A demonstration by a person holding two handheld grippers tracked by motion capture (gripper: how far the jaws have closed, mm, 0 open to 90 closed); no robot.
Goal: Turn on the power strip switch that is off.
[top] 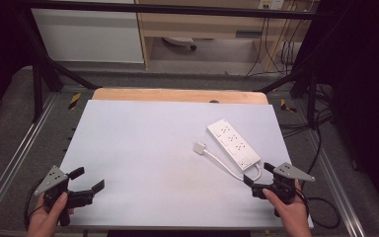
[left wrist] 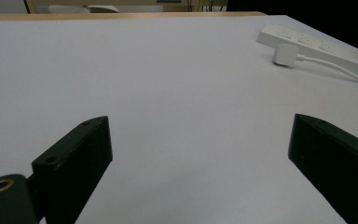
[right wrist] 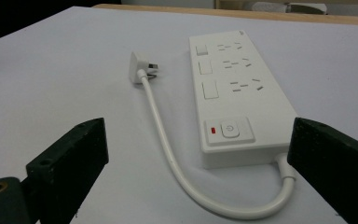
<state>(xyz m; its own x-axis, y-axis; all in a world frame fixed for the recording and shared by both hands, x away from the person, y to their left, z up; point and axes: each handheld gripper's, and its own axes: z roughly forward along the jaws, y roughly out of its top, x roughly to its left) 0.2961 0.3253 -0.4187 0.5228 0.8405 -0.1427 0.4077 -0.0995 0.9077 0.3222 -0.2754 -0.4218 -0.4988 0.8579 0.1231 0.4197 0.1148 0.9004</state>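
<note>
White power strip (right wrist: 235, 88), red indicator (right gripper view), right tongs (top: 258, 179) spread

One white power strip (top: 233, 143) is lying on one white table (top: 143, 148), trailing one white cable (right wrist: 168, 154) that is ending in one plug (top: 200, 147). Two grippers, the left gripper (top: 90, 179) and the right gripper (top: 257, 174), are resting at the near edge.

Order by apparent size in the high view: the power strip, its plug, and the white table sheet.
1. White sheet, by far the largest.
2. Power strip.
3. Plug, the smallest, lying left of the strip.
</note>
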